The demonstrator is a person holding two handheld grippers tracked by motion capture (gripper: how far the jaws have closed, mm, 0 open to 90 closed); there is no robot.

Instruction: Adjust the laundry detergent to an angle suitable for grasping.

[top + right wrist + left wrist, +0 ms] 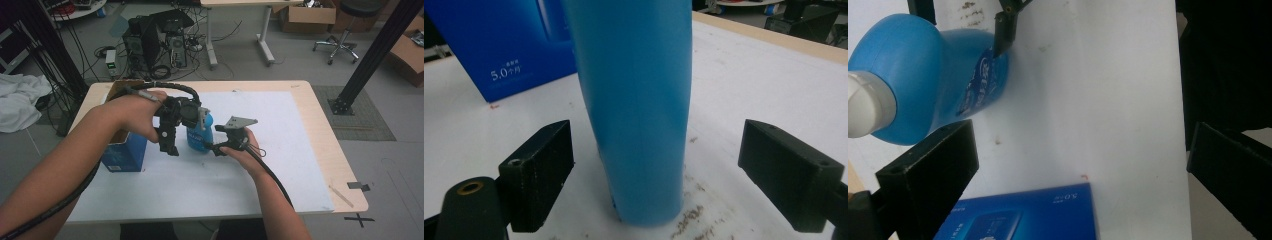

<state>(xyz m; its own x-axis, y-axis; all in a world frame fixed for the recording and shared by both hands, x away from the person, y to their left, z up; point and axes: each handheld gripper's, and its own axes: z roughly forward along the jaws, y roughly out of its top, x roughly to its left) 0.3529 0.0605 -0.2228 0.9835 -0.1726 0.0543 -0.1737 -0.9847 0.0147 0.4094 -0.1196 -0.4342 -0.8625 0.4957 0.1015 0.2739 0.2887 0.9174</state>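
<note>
Blue bottle (200, 134): upright on the white sheet (280, 150) covering the table (325, 140), near centre, white cap (863, 110) on top.
Blue box (125, 150): just beside the bottle, at its 9 o'clock in the high view.
Right gripper (659, 170): fingers (539, 170) spread wide, one on each side of the bottle's base, not touching it.
Left gripper (170, 142): fingers (933, 170) apart, gripping nothing; bottle lies at 10 o'clock in the left gripper view, outside the gap.

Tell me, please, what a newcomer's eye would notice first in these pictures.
A light blue plastic bottle with a white cap stands upright mid-table on the white sheet. The right gripper sits low with open jaws either side of it. A dark blue cardboard box stands to its left.
</note>
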